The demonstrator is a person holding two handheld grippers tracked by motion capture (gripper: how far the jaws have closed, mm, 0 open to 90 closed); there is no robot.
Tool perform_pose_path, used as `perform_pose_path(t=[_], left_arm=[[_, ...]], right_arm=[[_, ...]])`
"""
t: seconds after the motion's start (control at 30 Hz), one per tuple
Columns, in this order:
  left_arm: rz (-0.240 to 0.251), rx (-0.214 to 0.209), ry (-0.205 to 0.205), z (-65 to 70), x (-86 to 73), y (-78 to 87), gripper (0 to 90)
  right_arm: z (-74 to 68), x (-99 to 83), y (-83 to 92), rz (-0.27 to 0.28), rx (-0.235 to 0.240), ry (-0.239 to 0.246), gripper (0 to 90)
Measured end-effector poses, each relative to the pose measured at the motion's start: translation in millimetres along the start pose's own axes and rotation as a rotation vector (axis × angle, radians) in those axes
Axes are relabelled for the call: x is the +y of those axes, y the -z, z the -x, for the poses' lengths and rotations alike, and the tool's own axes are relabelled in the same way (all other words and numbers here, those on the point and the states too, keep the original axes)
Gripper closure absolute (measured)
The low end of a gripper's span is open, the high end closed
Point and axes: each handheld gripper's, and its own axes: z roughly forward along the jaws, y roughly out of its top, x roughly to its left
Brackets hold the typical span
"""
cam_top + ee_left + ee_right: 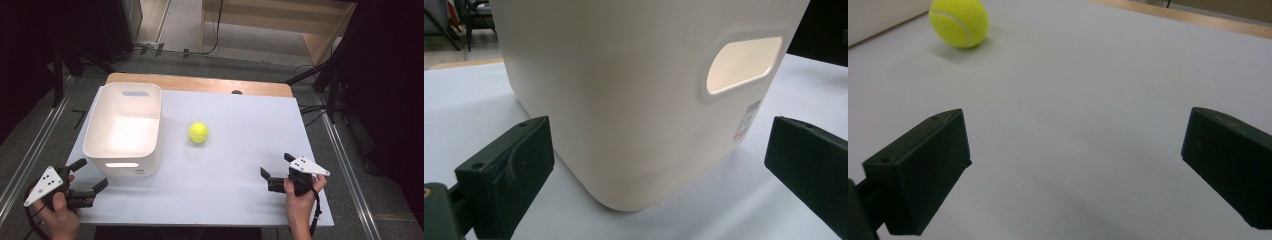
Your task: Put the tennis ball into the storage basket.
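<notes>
Waiting wide apart near the table's front, the right gripper (276,171) faces the ball (198,132), which sits mid-table at its 11 o'clock, just right of the bin (123,150). The left gripper (89,176) is spread too, holding nothing. I think it's the start: next, reach for the ball.

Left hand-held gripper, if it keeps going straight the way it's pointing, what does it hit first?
The left hand-held gripper, jaws open, would probably meet the white bin first, at its near rounded corner, which sits right ahead between the jaws in the left gripper view.
</notes>
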Motion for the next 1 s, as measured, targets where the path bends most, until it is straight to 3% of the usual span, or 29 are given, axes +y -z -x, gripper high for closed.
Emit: perform_pose_path(t=[0.53, 1.0], left_arm=[[-0.004, -0.003, -0.003, 0.1, 0.2, -0.3, 0.0], [-0.005, -0.007, 0.005, -0.7, 0.4, -1.0, 0.0]], right_arm=[[-15.1, 39.4, -32.3, -0.024, 0.053, 0.033, 0.0], [-16.8, 71.1, -58.8, -0.050, 0.090, 0.043, 0.0]])
